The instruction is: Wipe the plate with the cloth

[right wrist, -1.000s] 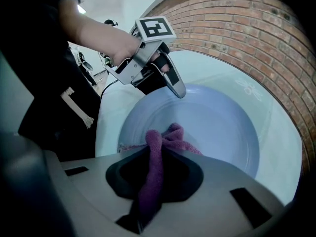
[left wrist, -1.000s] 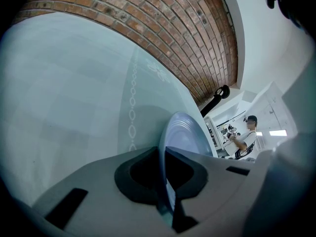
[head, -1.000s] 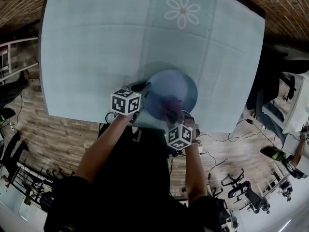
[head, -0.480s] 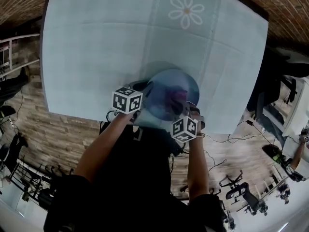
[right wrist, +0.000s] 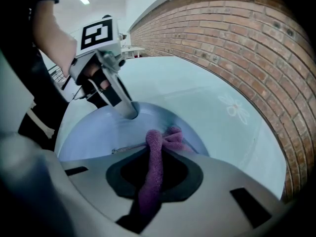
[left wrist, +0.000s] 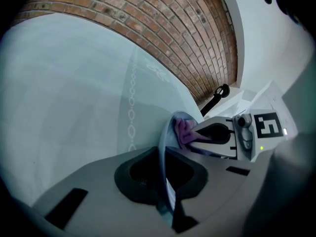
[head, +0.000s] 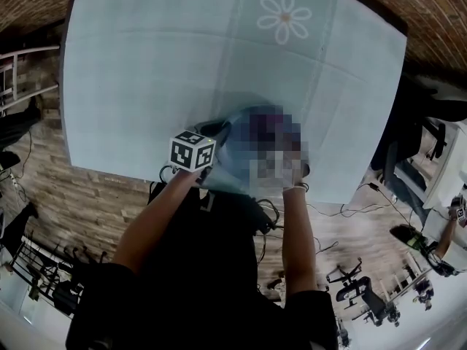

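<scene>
The left gripper (left wrist: 164,191) clamps the plate (right wrist: 94,132) rim; the right gripper (right wrist: 154,154) pinches the purple cloth (right wrist: 148,186). Beyond them lies a pale tablecloth (head: 146,64), then a brick wall (right wrist: 237,33).

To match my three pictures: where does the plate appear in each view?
Head view: plate at the table's near edge, half hidden by blurring.
Left gripper view: plate edge-on, centre, in left gripper.
Right gripper view: plate lower left.
Shared landmark: the table's flower print.

Head view: high above, steeply down on table (head: 146,86).
Left gripper view: close, edge-on to plate (left wrist: 164,147).
Right gripper view: close, across plate's face.
Gripper views share: plate, cloth (right wrist: 152,167).
</scene>
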Demonstrator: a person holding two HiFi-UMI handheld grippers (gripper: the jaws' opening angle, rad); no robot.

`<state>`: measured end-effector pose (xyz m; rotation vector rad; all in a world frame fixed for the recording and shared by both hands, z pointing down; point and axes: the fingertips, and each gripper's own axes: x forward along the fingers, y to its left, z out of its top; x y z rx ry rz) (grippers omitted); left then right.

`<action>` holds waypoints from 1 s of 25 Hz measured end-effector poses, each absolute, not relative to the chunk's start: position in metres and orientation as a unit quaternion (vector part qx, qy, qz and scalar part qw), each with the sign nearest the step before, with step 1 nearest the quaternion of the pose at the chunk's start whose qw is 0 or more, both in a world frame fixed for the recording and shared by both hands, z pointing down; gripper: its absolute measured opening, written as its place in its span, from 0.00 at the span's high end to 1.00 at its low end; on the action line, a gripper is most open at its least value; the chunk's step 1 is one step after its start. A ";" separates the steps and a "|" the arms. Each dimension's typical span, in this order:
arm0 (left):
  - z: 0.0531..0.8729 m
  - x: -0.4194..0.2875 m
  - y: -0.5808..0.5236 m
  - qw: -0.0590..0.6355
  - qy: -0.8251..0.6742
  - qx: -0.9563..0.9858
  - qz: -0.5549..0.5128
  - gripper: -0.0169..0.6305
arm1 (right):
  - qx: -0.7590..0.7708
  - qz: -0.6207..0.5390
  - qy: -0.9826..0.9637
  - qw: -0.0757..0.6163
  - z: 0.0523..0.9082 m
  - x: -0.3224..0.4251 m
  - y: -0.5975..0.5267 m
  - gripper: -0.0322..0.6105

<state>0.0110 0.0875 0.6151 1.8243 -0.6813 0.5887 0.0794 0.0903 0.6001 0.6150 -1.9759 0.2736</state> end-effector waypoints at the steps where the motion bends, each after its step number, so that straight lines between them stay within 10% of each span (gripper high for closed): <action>1: 0.615 0.011 0.088 0.526 -0.285 0.763 0.246 0.90 | 0.265 0.118 -0.813 0.504 0.601 0.079 0.083 0.85; 25: 0.615 0.012 0.088 0.521 -0.294 0.764 0.244 0.90 | 0.458 0.207 -0.709 0.495 0.601 0.125 0.074 0.85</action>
